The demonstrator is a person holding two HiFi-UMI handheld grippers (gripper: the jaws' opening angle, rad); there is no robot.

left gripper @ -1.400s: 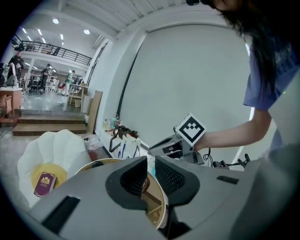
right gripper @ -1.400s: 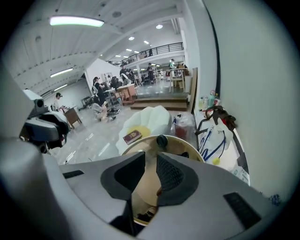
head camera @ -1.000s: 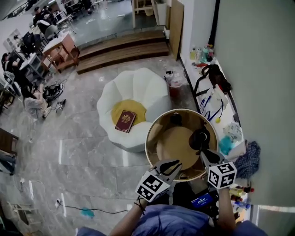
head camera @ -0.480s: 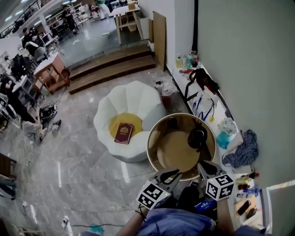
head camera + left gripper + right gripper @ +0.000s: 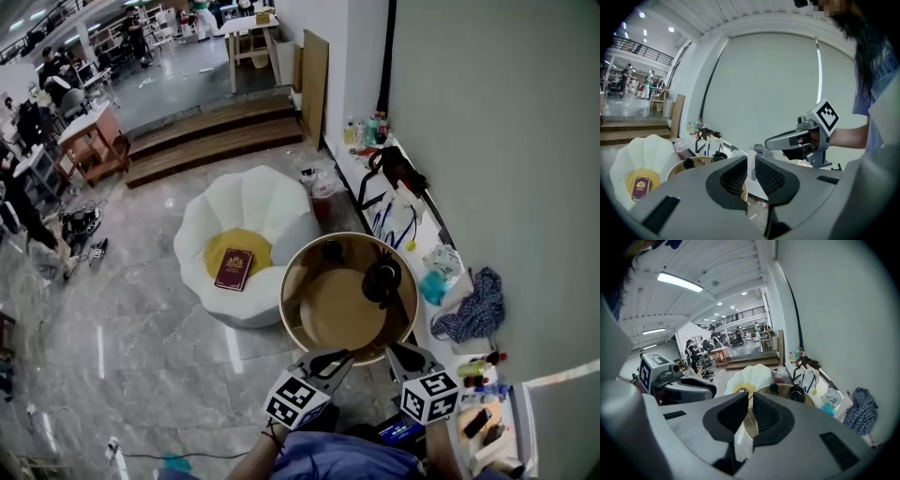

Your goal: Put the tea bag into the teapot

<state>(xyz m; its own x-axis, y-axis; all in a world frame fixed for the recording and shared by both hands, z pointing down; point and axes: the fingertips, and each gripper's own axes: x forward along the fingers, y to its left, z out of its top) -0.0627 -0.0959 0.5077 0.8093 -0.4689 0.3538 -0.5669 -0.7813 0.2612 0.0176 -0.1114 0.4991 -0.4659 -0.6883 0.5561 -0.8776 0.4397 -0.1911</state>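
A black teapot (image 5: 382, 279) stands at the right of a round wooden tray table (image 5: 292, 281); its dark lid (image 5: 332, 250) lies apart at the tray's far side. The teapot (image 5: 797, 392) also shows ahead in the right gripper view. Both grippers hang in the air at the tray's near rim, short of the pot. My left gripper (image 5: 349, 355) has a narrow gap between its jaws, with nothing in it. My right gripper (image 5: 392, 347) is closing, its jaws a slit apart with nothing between them. I cannot make out a tea bag in any view.
Left of the tray stands a white petal-shaped chair (image 5: 246, 211) with a yellow cushion and a red book (image 5: 232, 268). A low ledge along the right wall holds bottles, bags and a checked cloth (image 5: 469, 314). Wooden steps (image 5: 216, 141) and people lie far back left.
The head view has swung, so the tray and chair sit further left in the frame. Both grippers stay low at the tray's near rim, and the right jaws look narrower.
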